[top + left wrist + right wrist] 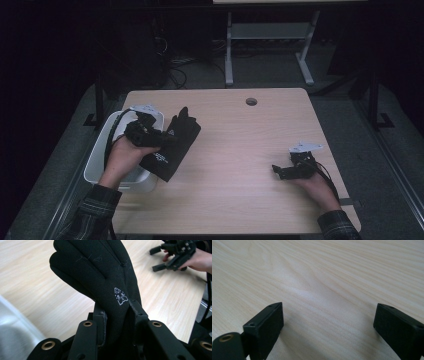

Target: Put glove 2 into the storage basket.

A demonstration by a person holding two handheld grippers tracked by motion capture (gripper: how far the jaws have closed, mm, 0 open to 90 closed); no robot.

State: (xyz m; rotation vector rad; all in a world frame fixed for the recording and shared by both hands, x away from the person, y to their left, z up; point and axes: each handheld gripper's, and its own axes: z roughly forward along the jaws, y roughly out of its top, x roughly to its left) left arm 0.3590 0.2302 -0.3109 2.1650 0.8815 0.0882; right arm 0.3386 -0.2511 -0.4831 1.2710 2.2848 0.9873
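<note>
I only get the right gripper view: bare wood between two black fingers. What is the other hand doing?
Observer: The left gripper is shut on a black glove, held above the table's left edge.
Operator: Anything near it?
Observer: A white bin sits just beside, under that hand.
Operator: Any marking on the glove?
Observer: A small white triangular logo, right above the gripping fingers.

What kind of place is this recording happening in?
Probably a lab or workshop: a plain wooden table on grey carpet, loose cables on the floor behind, and another metal-legged bench beyond.
</note>
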